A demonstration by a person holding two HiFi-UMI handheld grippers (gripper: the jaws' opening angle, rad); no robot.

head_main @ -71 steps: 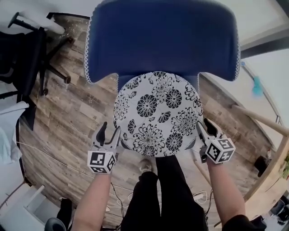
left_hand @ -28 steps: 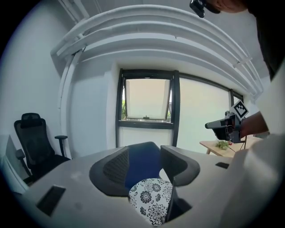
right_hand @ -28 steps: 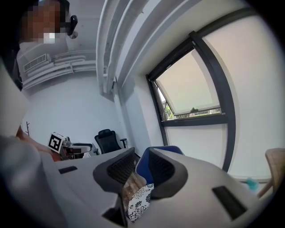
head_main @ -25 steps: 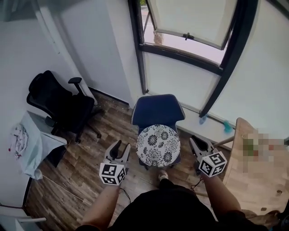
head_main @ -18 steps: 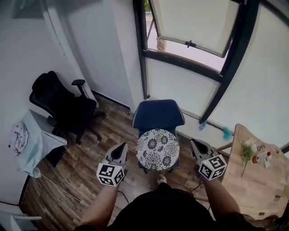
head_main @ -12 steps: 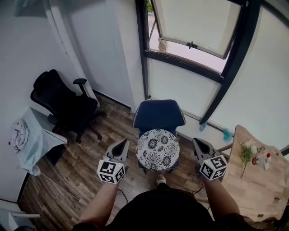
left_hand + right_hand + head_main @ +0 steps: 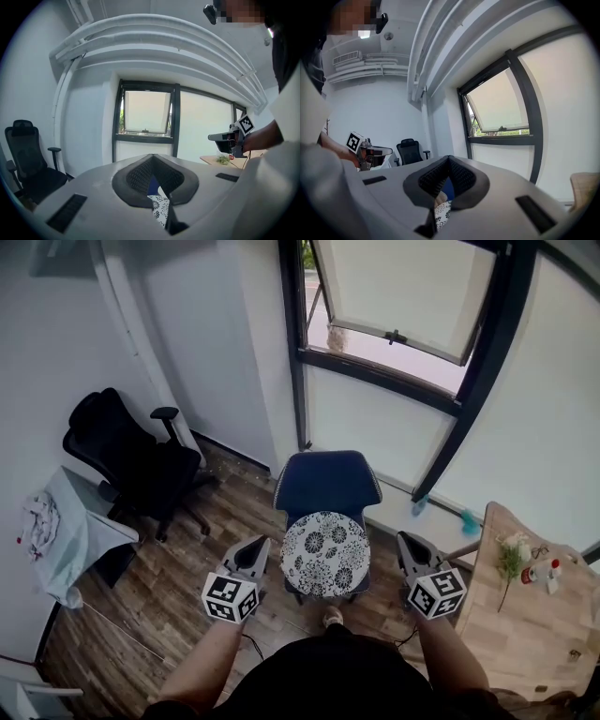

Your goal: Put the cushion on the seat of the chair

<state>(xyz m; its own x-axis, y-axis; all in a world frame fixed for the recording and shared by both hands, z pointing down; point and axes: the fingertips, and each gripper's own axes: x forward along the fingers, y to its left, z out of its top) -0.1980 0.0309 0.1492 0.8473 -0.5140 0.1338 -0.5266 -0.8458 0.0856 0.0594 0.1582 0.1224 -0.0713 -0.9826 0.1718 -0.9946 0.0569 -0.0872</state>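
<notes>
Now, floral cushion [image 7: 325, 554] flat on blue chair [image 7: 327, 482] seat; left gripper [image 7: 257, 547] and right gripper [image 7: 406, 542] jaws pressed together, empty.

I see wood floor [image 7: 187, 563] carrying blue chair [image 7: 328, 480]; floral cushion [image 7: 325, 554] lies on it; black office chair [image 7: 127, 465] stands at the left.

No readable words or numbers, only square coded markers on left tongs [image 7: 256, 547], right tongs [image 7: 404, 541]
</notes>
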